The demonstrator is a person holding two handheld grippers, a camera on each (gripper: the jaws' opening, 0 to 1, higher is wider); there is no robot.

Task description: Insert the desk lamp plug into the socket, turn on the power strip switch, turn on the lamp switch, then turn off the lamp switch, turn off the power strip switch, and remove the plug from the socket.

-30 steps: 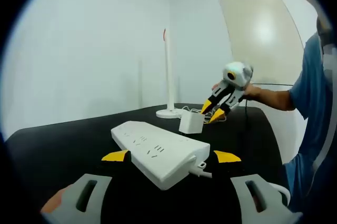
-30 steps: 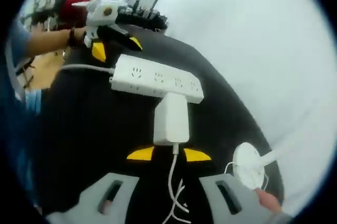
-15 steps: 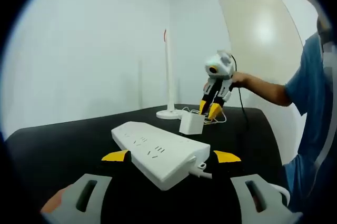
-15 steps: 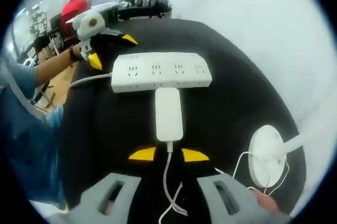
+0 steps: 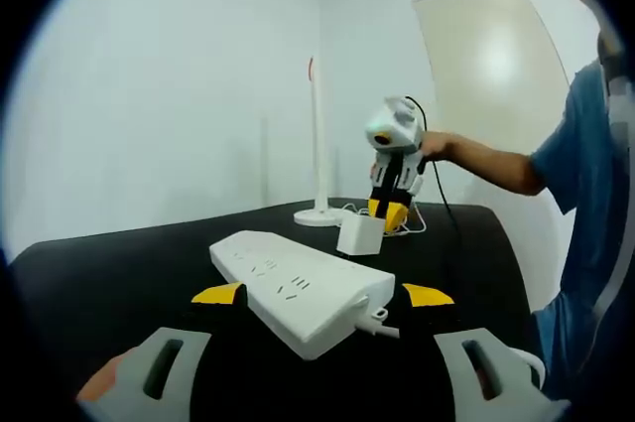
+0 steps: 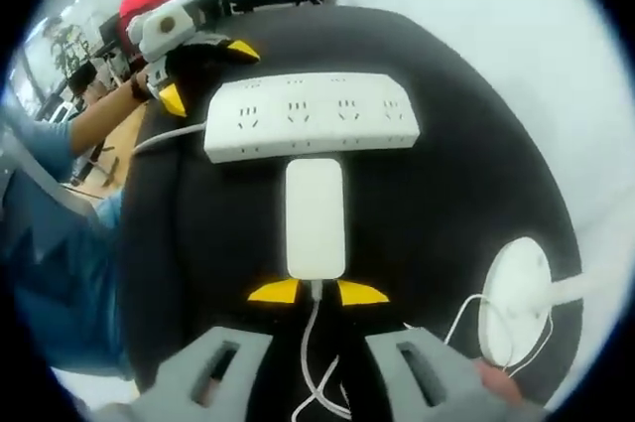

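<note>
A white power strip [image 5: 298,278] lies on the black table [image 5: 119,263]. My left gripper [image 5: 323,294] is open, its yellow tips on either side of the strip's cable end; it is also seen as the left gripper [image 6: 206,74]. The white lamp plug adapter [image 6: 316,215] lies flat on the table, its far end against the side of the power strip [image 6: 311,114]. My right gripper [image 6: 317,292] is open just behind the adapter's cable end. It hangs tips-down over the adapter [image 5: 360,231] as the right gripper [image 5: 389,211]. Behind it the lamp [image 5: 316,134] stands upright.
The lamp's round base [image 6: 513,298] sits at the right with its thin cable [image 6: 316,352] running between my right jaws. A person's arm [image 5: 496,166] reaches in from the right. Desks and a person in red [image 6: 144,0] lie beyond the table.
My right gripper has swung from a slant to tips-down and come closer to the adapter's cable end. The left gripper and the power strip have stayed put.
</note>
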